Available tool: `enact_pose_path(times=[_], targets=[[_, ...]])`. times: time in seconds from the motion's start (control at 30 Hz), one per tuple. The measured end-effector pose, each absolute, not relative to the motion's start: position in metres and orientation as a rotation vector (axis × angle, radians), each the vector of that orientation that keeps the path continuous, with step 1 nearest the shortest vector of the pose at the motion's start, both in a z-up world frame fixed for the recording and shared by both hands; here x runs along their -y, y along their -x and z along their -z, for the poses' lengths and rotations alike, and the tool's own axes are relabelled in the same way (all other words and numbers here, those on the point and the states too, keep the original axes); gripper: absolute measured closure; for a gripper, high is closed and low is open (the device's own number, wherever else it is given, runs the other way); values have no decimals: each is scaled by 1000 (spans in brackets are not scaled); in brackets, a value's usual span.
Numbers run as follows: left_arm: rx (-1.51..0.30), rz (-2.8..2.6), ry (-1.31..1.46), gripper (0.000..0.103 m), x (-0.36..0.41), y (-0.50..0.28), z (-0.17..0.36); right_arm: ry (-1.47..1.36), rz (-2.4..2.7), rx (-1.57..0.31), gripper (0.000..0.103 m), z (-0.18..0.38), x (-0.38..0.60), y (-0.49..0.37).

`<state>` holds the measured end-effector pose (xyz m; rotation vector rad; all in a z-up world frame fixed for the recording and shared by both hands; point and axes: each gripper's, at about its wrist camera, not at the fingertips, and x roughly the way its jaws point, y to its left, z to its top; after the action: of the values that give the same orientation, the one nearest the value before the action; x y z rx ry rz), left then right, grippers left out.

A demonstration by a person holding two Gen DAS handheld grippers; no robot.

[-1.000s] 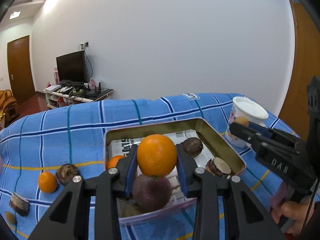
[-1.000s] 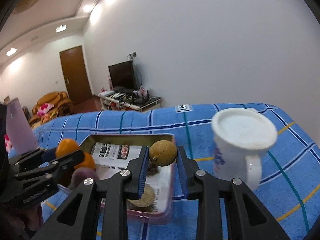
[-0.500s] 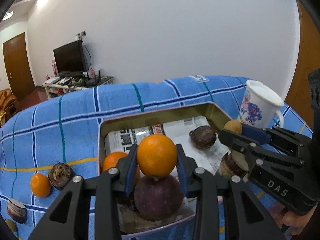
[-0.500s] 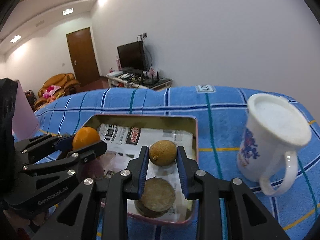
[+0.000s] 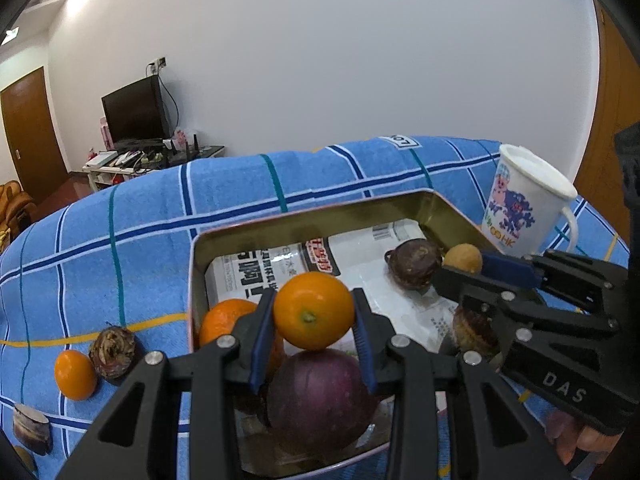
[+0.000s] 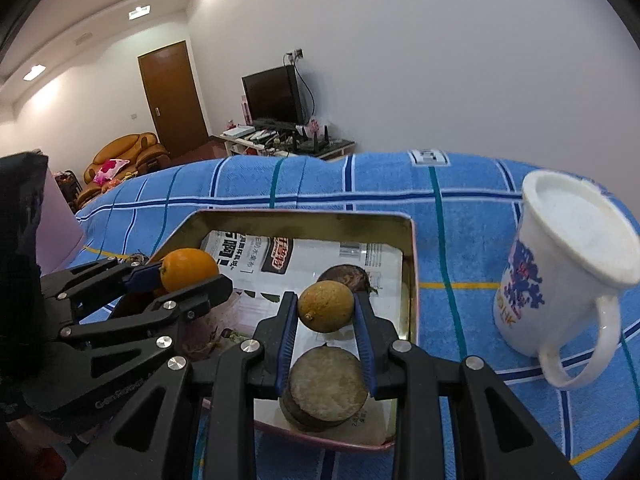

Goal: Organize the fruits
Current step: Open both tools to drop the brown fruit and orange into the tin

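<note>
On the blue checked desk (image 5: 140, 216) the tin (image 5: 320, 216) now sits closer under both claws: my left claw (image 5: 314, 312) pinching an orange (image 5: 314, 310), my right claw (image 6: 326, 308) a brownish fruit (image 6: 326, 307), ready to drop in.

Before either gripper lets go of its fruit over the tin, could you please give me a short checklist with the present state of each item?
1. Left gripper holds the orange between its pads: ok.
2. Right gripper holds the yellowish-brown fruit firmly: ok.
3. Both fruits are over the tin, inside its rim: ok.
4. Free landing spot under the orange: not ok; the purple fruit lies right below it.
5. Free landing spot under the yellowish-brown fruit: not ok; a cut brown piece lies below, bare paper lining beyond.
6. Mug stands apart from the tin: ok.
</note>
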<state>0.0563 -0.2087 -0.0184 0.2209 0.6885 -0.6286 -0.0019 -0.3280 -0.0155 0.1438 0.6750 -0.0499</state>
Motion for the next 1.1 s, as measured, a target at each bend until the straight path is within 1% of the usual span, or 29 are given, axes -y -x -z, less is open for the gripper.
enact_pose_path(times=[0.13,0.2,0.5,0.57,0.7,0.77,0.83,0.87,0.93,1.0,1.1], targets=[[-684,629,-237,62,210,-54,18,-145,30,-694,73,19,327,-4],[-683,626,-235,57,210,-53,18,-136,31,-697,73,20,323,-4],[-676,630,-228,52,208,-51,16,-168,25,-683,72,20,326,-1],[-669,631,-216,49,207,-51,15,-186,19,-668,71,18,328,2],[-628,618,-187,35,200,-48,8,-228,-4,-624,71,15,334,11],[-593,602,-176,31,196,-45,2,-257,-11,-594,66,12,337,15],[-568,589,-159,24,192,-45,-2,-266,9,-563,52,9,341,21],[-562,582,-144,22,189,-45,-5,-271,19,-548,47,8,342,23],[-551,562,-113,9,183,-47,-9,-291,41,-501,31,4,347,30],[-526,540,-96,3,178,-46,-12,-300,56,-466,25,2,349,34],[-495,509,-118,2,179,-42,-15,-276,88,-428,25,-1,346,41]])
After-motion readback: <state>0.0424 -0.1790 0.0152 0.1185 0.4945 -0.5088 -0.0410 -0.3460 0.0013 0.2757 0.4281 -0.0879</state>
